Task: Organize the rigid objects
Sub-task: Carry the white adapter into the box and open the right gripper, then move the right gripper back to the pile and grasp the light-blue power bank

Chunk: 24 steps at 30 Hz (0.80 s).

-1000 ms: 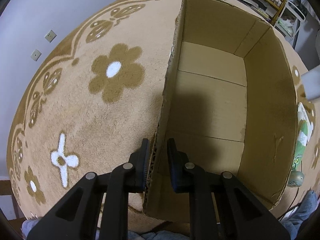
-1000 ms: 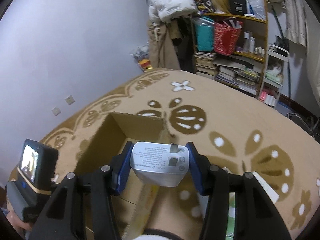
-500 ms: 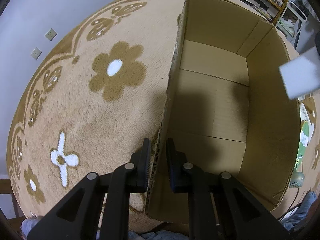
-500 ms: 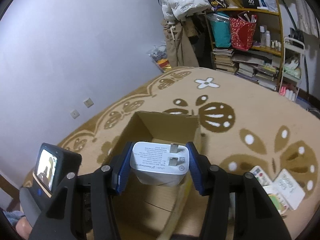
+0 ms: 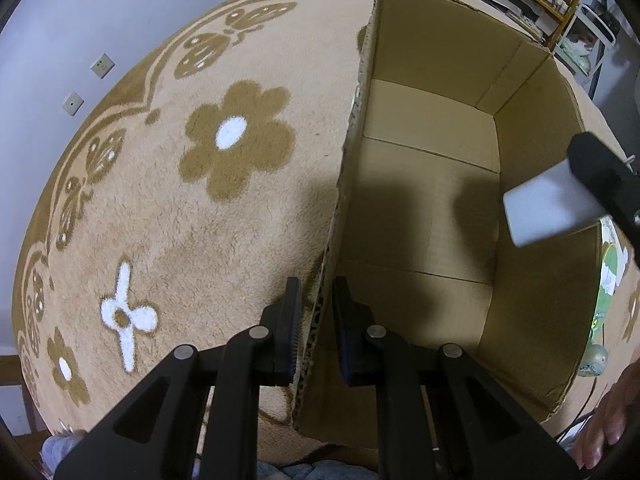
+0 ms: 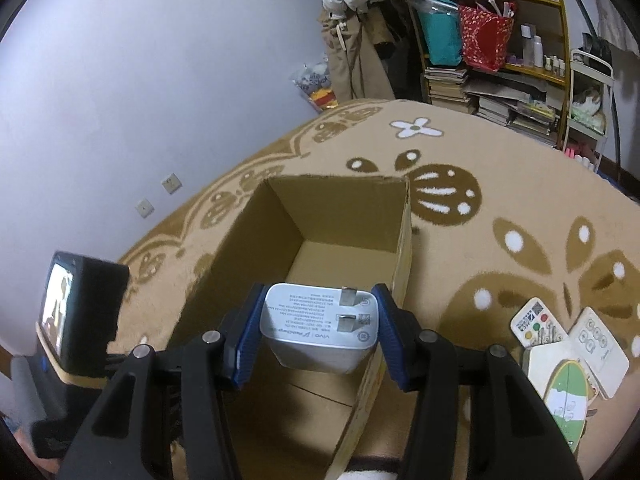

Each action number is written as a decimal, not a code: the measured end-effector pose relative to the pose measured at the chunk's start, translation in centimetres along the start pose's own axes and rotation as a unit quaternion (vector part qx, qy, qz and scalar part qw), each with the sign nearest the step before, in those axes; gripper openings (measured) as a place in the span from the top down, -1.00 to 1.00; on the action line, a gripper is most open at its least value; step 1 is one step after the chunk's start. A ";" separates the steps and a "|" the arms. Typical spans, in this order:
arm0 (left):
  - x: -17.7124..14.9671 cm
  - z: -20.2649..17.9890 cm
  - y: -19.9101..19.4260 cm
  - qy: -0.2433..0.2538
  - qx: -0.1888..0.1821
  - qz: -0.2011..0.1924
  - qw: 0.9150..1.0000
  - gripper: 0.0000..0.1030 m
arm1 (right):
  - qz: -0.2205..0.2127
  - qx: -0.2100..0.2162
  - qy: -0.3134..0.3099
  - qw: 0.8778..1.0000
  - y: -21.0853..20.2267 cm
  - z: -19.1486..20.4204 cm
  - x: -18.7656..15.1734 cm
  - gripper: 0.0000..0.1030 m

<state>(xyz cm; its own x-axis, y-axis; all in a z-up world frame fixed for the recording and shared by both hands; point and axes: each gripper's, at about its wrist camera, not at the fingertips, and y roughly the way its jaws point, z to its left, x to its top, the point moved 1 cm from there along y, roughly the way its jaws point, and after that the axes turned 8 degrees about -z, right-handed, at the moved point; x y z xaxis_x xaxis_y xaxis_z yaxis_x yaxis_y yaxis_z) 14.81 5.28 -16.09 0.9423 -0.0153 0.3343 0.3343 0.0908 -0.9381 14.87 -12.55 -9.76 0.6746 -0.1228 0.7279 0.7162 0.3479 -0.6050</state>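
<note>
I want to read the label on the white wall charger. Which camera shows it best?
The right wrist view: the white wall charger sits close, clamped in the right gripper, with its prongs and printed text facing the lens. The left wrist view shows only a blurred, plain side of it above the open cardboard box.

I see a tan rug [image 5: 168,220] with brown and white flowers, a plain brown box [image 5: 424,208], and a white charger [image 6: 320,332] between blue pads [image 6: 246,344].
</note>
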 end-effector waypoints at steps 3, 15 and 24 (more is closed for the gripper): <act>-0.2 0.1 0.1 0.000 -0.001 0.001 1.000 0.72 | 0.005 0.001 -0.004 1.000 0.1 0.3 -0.4 -0.10; 0.0 0.3 0.2 -0.007 -0.002 0.002 1.000 0.70 | -0.048 -0.051 -0.048 0.996 -3.7 0.3 0.7 -0.40; -0.1 0.1 0.1 -0.003 -0.001 0.003 1.000 0.70 | -0.044 -0.124 -0.021 0.991 -5.7 -3.8 0.6 -0.93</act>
<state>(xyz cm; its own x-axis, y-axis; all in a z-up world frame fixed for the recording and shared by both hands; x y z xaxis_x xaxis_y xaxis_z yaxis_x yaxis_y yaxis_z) 14.80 5.38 -16.21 0.9444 -0.0090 0.3286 0.3281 0.0879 -0.9406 11.88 -18.09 -7.10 0.6034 -0.1014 0.7910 0.7973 0.0968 -0.5958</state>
